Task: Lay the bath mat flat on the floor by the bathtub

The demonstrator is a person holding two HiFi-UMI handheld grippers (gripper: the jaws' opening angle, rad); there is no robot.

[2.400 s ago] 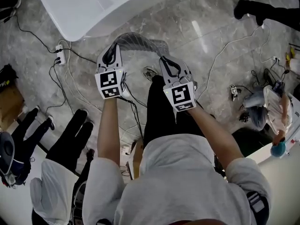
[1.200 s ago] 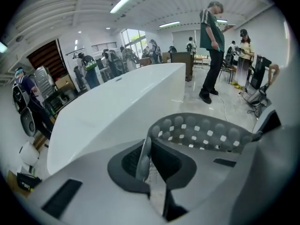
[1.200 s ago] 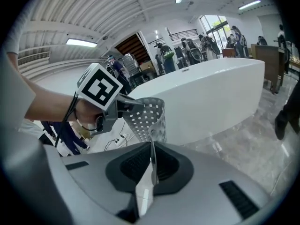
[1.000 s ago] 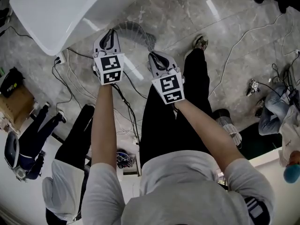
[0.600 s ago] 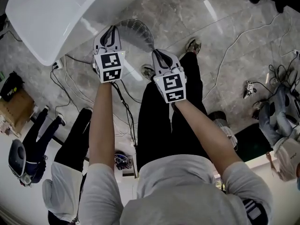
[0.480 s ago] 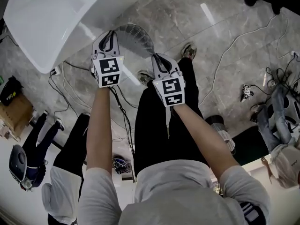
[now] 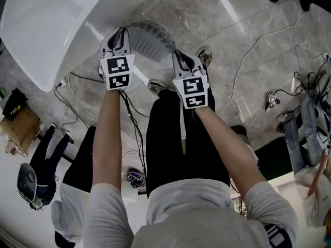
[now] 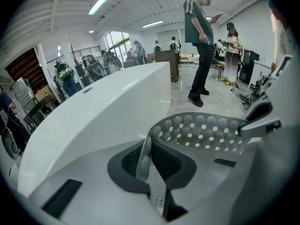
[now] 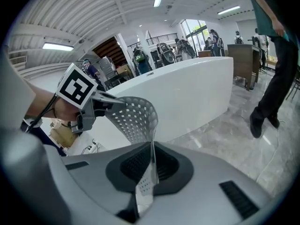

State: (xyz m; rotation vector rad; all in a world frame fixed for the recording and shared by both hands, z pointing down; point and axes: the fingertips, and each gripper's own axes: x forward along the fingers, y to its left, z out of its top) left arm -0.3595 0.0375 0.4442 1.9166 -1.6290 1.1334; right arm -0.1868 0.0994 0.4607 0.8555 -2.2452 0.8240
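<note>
A grey perforated bath mat (image 7: 151, 39) hangs in an arch between my two grippers, above the marble floor beside the white bathtub (image 7: 46, 19). My left gripper (image 7: 120, 36) is shut on one edge of the mat (image 8: 199, 132), which runs between its jaws. My right gripper (image 7: 184, 60) is shut on the opposite edge, and the mat (image 9: 136, 118) curves from its jaws toward the left gripper (image 9: 101, 102). The bathtub (image 8: 93, 111) stands just beyond the mat in both gripper views (image 9: 187, 95).
My own shoes (image 7: 204, 56) and black trousers are under the right gripper. Cables (image 7: 248, 61) and a power strip (image 7: 61, 81) lie on the floor. A seated person (image 7: 72, 190) is at my left; another stands beyond the tub (image 8: 201, 41). A cardboard box (image 7: 20, 130) sits far left.
Both grippers have moved with the mat toward the bathtub, and the tub now fills more of the upper left. The grip on the mat has not changed.
</note>
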